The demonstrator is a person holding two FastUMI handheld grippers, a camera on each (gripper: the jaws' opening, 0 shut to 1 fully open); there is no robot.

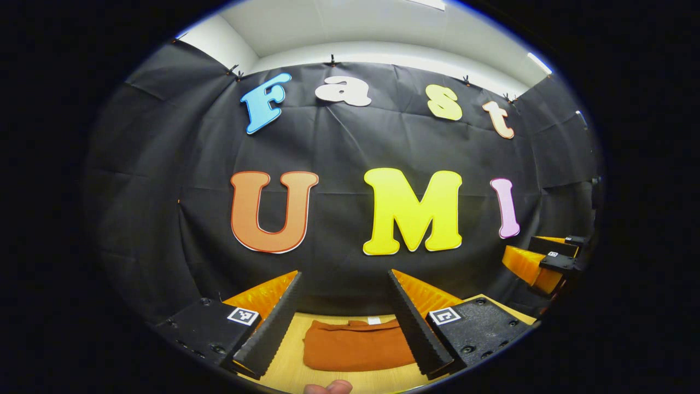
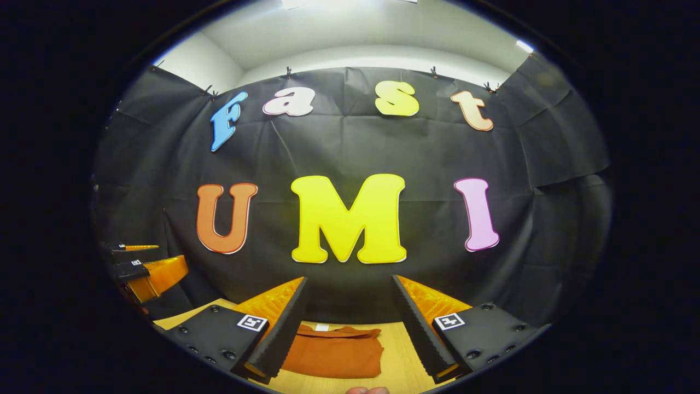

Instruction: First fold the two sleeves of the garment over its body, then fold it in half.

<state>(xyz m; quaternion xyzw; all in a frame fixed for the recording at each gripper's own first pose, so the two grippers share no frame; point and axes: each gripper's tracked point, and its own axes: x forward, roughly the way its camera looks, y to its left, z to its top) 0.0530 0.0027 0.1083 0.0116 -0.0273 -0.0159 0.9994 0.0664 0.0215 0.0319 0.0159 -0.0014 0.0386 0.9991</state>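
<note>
The rust-orange garment [image 1: 355, 345] is lying folded on the wooden bench [image 1: 284, 372], low in the frame. The left hand-held gripper [image 1: 344, 323] is hovering above it, fingers spread, pinching nothing. The right hand-held gripper [image 2: 350, 328] is likewise hanging spread wide, gripping nothing.

In the left gripper view a finger [image 1: 418, 323] of the left gripper covers the garment's [image 1: 355, 345] right edge; a fingertip [image 1: 328, 387] is cut off below; the right gripper [image 1: 538, 260] is cropped at the rim.
</note>
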